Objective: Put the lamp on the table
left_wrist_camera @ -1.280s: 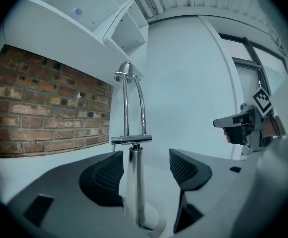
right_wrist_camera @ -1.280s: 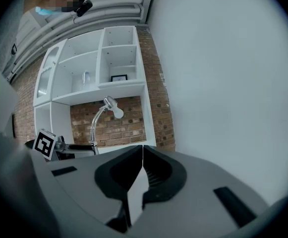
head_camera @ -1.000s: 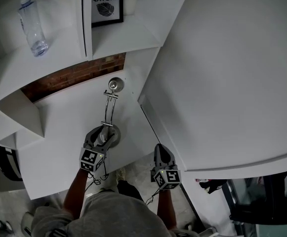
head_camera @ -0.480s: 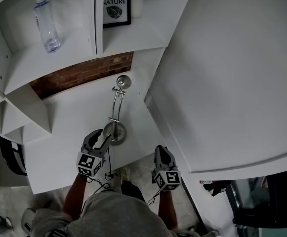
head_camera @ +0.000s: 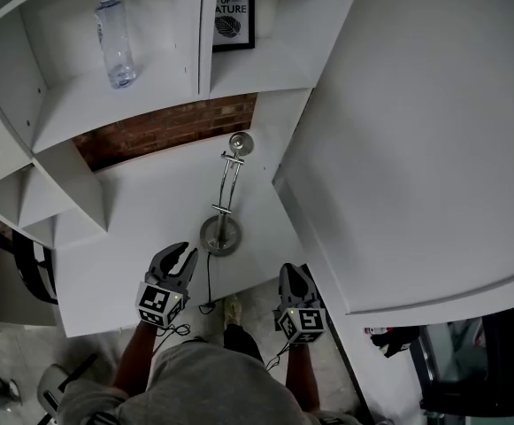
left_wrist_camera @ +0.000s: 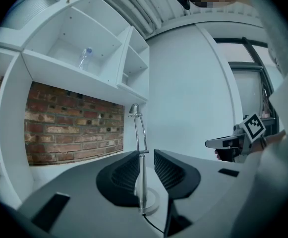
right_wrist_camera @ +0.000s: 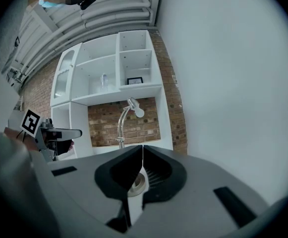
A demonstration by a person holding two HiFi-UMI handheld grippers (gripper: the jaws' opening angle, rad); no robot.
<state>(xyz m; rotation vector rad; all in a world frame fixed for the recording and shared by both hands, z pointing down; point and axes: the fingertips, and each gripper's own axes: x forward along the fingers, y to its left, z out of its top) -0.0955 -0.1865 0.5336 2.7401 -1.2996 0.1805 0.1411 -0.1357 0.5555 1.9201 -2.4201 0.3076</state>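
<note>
We find the lamp [head_camera: 221, 234] standing on the table [head_camera: 133, 228], its cord [head_camera: 209, 282] running to the near edge. Behind lies the brick wall [head_camera: 168, 131]. In the shelf unit [head_camera: 106, 104] above, a water bottle [head_camera: 115, 41] stands left and a framed print [head_camera: 234, 16] right.

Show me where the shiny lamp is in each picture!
Head view: the lamp stands in the middle, on the white table.
Left gripper view: the lamp is at the bottom middle, tall and close.
Right gripper view: the lamp is just left of the middle, farther away.
Shared landmark: the brick wall behind the lamp.
</note>
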